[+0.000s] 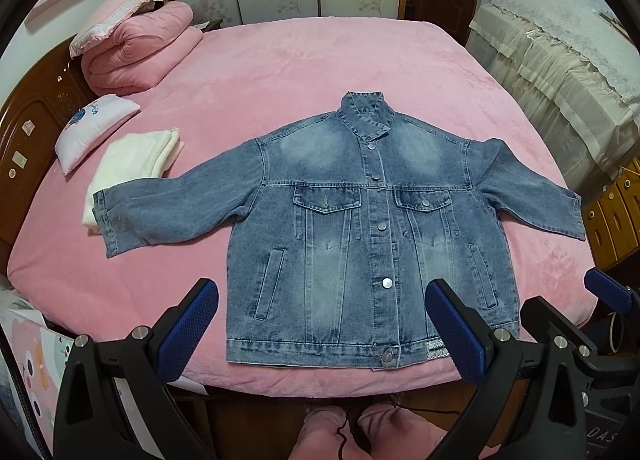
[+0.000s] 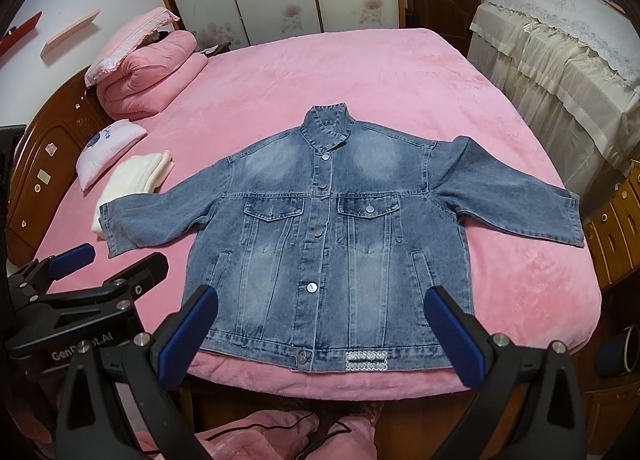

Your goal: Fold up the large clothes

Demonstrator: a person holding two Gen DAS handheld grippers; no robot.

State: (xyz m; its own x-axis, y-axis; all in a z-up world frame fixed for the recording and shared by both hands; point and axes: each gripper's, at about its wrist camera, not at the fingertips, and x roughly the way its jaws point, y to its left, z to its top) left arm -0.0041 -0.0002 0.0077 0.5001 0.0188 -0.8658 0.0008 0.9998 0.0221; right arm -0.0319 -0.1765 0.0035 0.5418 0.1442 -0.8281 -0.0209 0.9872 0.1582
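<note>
On the pink bed [image 1: 280, 72], a denim jacket [image 1: 340, 228] lies spread flat, front up and buttoned, with both tongs held open above its hem.

Its collar points toward the far wall, both sleeves stretch out to the sides, and its hem sits near the bed's closest edge. The left gripper [image 1: 322, 330] hangs with its blue-padded fingers [image 1: 188, 326] spread wide apart, holding nothing, over the hem's left half; the right gripper [image 2: 322, 334] is likewise wide open and empty, over the hem's right half. Each gripper shows at the edge of the other's view. A folded white towel [image 1: 128, 168] lies just beside the left sleeve's cuff, partly under it. Next to the towel is a small white pillow [image 1: 94, 128], and a rolled pink quilt [image 1: 140, 48] sits by the wooden headboard [image 1: 28, 128].
</note>
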